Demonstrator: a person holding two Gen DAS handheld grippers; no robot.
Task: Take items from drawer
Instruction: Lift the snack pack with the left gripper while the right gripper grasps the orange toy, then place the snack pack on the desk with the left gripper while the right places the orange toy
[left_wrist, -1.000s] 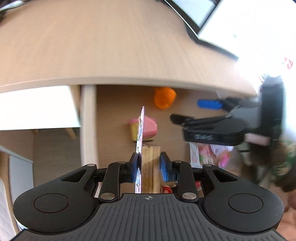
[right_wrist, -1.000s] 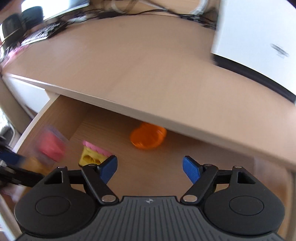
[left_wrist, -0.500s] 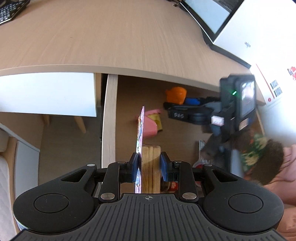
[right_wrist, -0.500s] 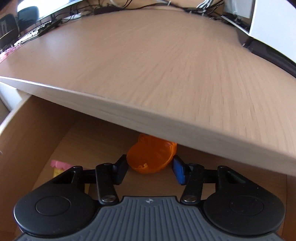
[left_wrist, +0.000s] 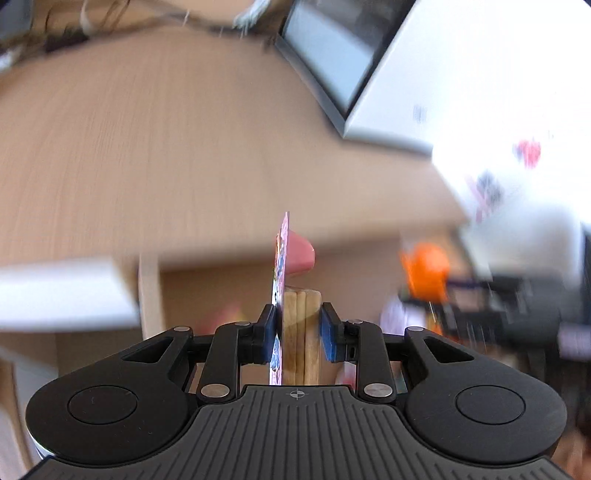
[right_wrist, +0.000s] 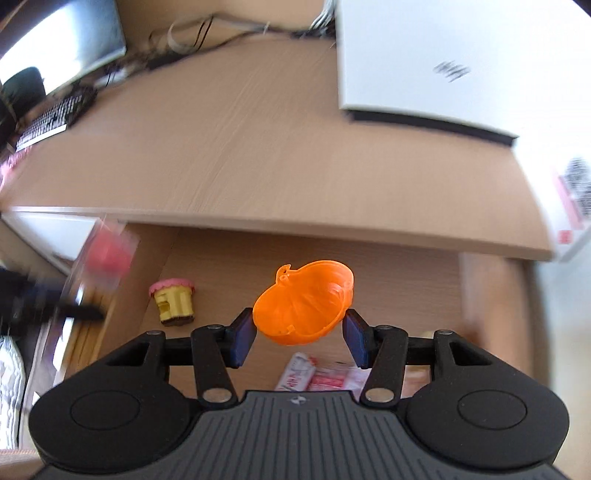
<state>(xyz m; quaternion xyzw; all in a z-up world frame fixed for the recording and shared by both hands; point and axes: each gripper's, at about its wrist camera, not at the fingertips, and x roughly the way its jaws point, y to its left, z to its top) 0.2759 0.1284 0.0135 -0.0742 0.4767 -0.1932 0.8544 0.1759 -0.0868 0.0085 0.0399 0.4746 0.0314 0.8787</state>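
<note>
The orange pumpkin-shaped shell (right_wrist: 304, 301) hung above the open drawer (right_wrist: 221, 266), pinched at its rim between the pads of the right tool (right_wrist: 300, 338). The left tool (left_wrist: 298, 332) was clenched on a packet of wooden sticks (left_wrist: 301, 332) with a pink card backing. A pink-and-yellow cupcake toy (right_wrist: 173, 301) and a red-and-white wrapper (right_wrist: 317, 376) lay on the drawer floor. The shell looked thin and slippery, so a level, steady lift over the counter (right_wrist: 277, 147) edge would suit before setting it down.
</note>
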